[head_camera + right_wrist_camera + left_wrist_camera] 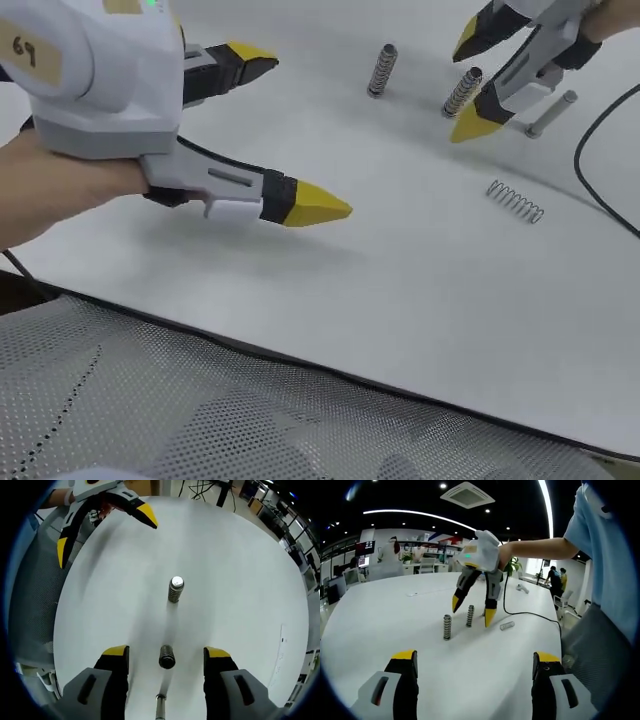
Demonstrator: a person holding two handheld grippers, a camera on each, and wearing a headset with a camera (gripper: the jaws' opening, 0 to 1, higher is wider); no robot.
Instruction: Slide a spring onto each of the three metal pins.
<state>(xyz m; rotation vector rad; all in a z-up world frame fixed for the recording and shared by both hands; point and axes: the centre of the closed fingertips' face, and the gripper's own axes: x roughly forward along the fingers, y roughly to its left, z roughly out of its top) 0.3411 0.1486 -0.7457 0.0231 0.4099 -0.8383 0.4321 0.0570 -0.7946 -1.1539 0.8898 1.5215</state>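
**DESK:** Where is the last spring?

**OPERATOR:** The loose spring (515,201) lies on its side on the white table (400,300), apart from both grippers. The bare pin (552,113) lies flat near it. I judge the spring to be light and thin-wired, quick to roll and easy to squash. I'd pinch it softly across the coils near mid-length and leave one end free for the pin. The pin looks stiff and smooth, so it could skid.

**DESK:** And the rest of the bench?

**OPERATOR:** One sprung pin (382,70) stands upright on its own. A second sprung pin (463,92) stands between the spread jaws of my right gripper (166,653), which grips nothing. My left gripper (300,135) hovers nearer me with its jaws wide apart and nothing in them.
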